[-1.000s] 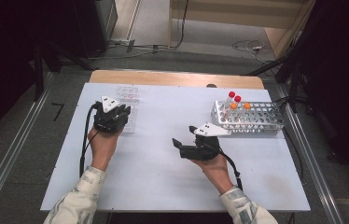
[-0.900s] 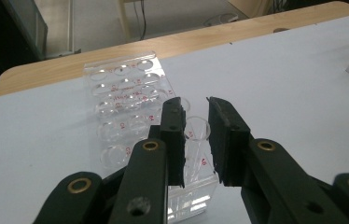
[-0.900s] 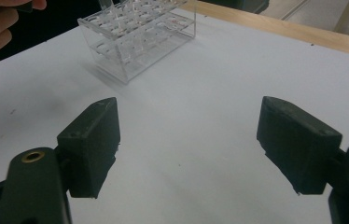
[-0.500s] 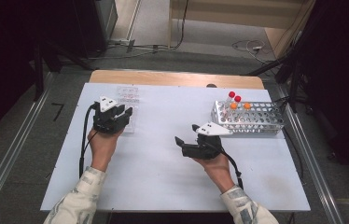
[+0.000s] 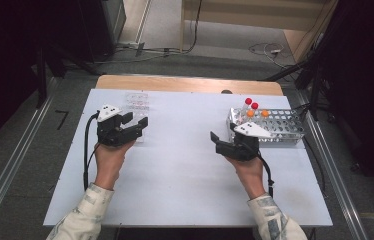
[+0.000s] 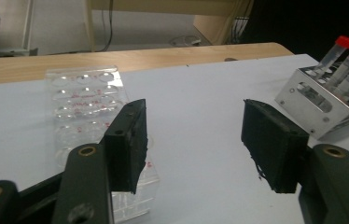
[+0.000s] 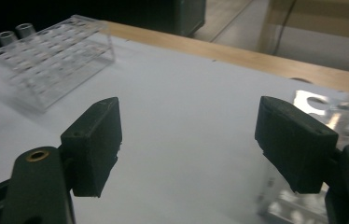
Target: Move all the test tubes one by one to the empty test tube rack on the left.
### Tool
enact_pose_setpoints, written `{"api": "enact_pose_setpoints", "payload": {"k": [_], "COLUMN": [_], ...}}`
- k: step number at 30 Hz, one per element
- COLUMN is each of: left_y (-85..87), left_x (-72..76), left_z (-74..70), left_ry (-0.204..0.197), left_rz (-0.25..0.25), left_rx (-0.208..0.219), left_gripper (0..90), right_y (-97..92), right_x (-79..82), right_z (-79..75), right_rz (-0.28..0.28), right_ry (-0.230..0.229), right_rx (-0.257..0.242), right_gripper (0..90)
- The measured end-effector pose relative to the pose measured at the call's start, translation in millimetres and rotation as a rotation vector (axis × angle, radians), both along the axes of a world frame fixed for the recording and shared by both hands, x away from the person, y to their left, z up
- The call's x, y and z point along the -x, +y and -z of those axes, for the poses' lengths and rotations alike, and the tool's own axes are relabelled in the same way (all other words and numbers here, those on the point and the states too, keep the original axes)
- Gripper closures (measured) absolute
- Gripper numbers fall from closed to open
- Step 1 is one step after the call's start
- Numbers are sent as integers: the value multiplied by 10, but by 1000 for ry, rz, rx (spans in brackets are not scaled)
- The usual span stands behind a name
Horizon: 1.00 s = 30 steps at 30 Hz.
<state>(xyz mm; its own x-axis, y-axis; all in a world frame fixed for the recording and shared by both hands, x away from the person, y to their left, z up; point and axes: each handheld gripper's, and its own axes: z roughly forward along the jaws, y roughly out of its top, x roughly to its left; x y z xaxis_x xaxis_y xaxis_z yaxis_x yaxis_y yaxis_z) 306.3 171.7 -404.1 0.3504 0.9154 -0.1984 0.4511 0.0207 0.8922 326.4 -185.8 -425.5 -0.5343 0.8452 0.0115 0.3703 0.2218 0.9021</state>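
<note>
Left gripper [image 5: 137, 121], just opening and empty, rests beside the clear rack [image 5: 136, 102]; right gripper [image 5: 219, 139] hovers level, jaws apart.

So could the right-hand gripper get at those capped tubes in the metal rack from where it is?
Probably yes. The right gripper has open, empty jaws beside the metal rack, and the capped tubes stand up out of its near-left corner with nothing above them.

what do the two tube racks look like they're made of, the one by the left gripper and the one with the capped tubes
The clear rack looks like transparent plastic, probably acrylic: the white table shows through its walls and wells, with glossy glints. The rack holding capped tubes looks like metal, perhaps polished steel or aluminium: a shiny silver face with punched holes and mirror-like reflections. Metallised plastic can't be ruled out.
</note>
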Motion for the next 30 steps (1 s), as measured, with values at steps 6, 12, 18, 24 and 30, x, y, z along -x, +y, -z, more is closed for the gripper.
{"api": "enact_pose_setpoints", "payload": {"k": [6,12,18,24,30], "left_y": [-65,-76,-99,-138,-143], "left_x": [45,58,80,95,112], "left_z": [-13,-18,-31,-32,-41], "left_ry": [-13,-18,-21,-20,-27], "left_rz": [25,34,50,66,63], "left_rx": [-10,-7,-1,-7,-9], "left_gripper": [398,397,371,353,354], "right_y": [-285,-461,-531,-572,-615], "right_x": [-101,-171,-251,-395,-530], "right_z": [-46,-39,14,94,187], "right_rz": [87,134,170,210,232], "right_ry": [-10,-2,9,12,16], "right_rx": [-16,-27,-9,-8,-16], "right_gripper": [225,226,227,271,392]}}
